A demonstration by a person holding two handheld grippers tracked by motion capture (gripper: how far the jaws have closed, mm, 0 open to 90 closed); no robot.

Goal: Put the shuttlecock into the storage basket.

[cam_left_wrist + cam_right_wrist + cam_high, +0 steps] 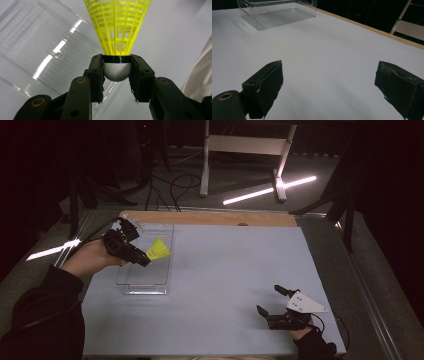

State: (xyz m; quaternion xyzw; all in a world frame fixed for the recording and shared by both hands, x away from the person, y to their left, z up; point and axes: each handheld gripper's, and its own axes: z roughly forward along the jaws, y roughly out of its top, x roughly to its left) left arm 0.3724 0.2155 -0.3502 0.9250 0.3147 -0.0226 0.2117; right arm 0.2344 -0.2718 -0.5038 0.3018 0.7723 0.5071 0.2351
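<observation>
A yellow shuttlecock (pixel 159 249) with a white cork head (pixel 117 71) is held above a clear plastic bin (pixel 129 286) at the table's left. My left gripper (pixel 142 258) is shut on the cork, skirt pointing away from the jaws; in the left gripper view both pads press the cork's sides and the yellow skirt (pixel 117 23) fans upward. My right gripper (pixel 272 301) rests low at the table's front right, open, nothing between its fingers (pixel 265 86). The bin (pixel 275 12) lies far off in the right gripper view.
The pale table top (pixel 225 270) has a wooden strip along its far edge (pixel 210 217). Beyond it are a white stand (pixel 245 150), cables on the floor and bright light streaks. A dark sleeve (pixel 40 320) enters from the bottom left.
</observation>
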